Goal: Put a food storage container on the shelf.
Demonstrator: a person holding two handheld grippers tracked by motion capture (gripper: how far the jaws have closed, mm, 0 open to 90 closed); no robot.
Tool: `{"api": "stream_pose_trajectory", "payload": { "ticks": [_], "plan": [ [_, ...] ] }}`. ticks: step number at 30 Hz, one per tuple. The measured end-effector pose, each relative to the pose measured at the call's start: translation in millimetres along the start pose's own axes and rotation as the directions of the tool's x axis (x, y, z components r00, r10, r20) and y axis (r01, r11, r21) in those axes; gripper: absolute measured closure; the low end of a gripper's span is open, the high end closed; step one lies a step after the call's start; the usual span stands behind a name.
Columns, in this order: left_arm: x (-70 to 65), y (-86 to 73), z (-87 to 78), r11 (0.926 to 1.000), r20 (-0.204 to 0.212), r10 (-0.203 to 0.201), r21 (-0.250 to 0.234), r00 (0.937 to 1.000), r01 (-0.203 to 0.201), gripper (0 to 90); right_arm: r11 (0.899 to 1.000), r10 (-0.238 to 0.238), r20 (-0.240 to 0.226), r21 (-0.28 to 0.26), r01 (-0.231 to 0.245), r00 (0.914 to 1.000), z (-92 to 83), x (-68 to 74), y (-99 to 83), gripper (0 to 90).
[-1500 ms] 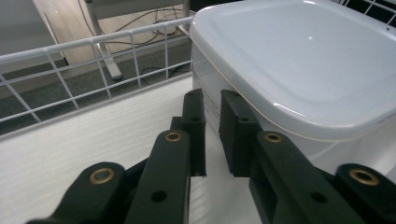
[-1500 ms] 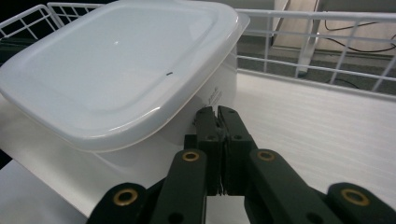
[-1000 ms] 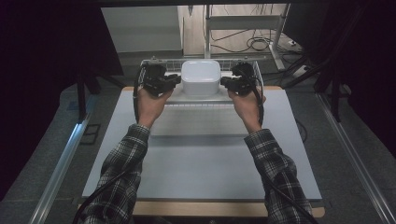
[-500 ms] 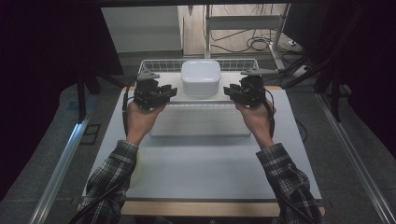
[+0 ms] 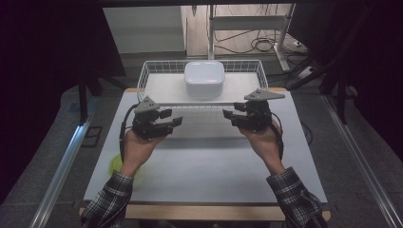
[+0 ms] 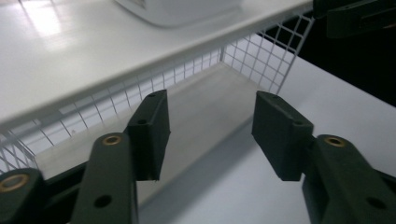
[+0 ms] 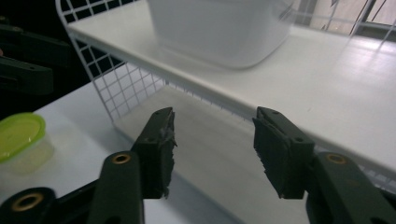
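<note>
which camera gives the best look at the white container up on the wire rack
The high view: the white container shows whole, sitting on the wire rack. The right gripper view catches its lower body; the left gripper view catches just its bottom edge.

A lab-like recording station: white table (image 5: 204,166) ringed by dark curtains, metal rails and floor cables (image 5: 259,42).

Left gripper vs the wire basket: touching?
Apart. High view: left gripper hangs short of the wire basket; left gripper view shows open jaws holding nothing.

Green-lidded tub (image 7: 21,137) on table (image 5: 214,166), left edge.
</note>
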State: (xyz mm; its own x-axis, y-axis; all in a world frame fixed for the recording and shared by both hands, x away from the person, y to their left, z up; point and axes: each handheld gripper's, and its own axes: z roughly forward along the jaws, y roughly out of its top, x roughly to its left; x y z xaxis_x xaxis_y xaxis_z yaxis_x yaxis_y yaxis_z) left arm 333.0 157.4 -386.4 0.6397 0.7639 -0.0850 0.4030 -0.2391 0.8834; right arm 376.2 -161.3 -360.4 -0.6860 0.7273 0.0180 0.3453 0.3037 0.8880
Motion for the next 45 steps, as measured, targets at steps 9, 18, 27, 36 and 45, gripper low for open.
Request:
{"api": "stream_pose_trajectory", "payload": {
  "ticks": [9, 18, 27, 36, 45],
  "plan": [
    [-18.5, -41.0, 1.0, 0.9987, 0.052, -0.003, 0.051, 0.9986, 0.000, 20.5, 1.000, -0.017, -0.035, 0.020, 0.018, 0.9992, -2.9, 7.9, -39.5, 28.2],
    [-36.9, -73.4, 4.4, 0.9966, 0.060, 0.032, 0.074, 0.9977, -0.036, 6.8, 0.999, -0.020, -0.065, 0.032, 0.022, 0.9977, -5.1, 14.1, -65.2, 12.7],
    [-48.1, -101.0, 6.9, 0.9982, 0.075, 0.033, 0.048, 0.9966, -0.037, 5.6, 0.998, -0.026, -0.115, 0.062, 0.033, 0.9930, -5.8, 24.8, -94.9, 7.7],
    [-57.4, -126.0, 13.9, 0.9872, 0.084, 0.056, 0.144, 0.9949, -0.068, 5.5, 0.995, -0.054, -0.130, 0.076, 0.065, 0.9900, -13.2, 29.4, -122.5, 4.3],
    [-60.3, -142.9, 17.6, 0.9780, 0.091, 0.109, 0.169, 0.9899, -0.123, 3.2, 0.989, -0.044, -0.135, 0.135, 0.062, 0.9898, -17.1, 28.0, -146.9, 3.6]
  ]
}}
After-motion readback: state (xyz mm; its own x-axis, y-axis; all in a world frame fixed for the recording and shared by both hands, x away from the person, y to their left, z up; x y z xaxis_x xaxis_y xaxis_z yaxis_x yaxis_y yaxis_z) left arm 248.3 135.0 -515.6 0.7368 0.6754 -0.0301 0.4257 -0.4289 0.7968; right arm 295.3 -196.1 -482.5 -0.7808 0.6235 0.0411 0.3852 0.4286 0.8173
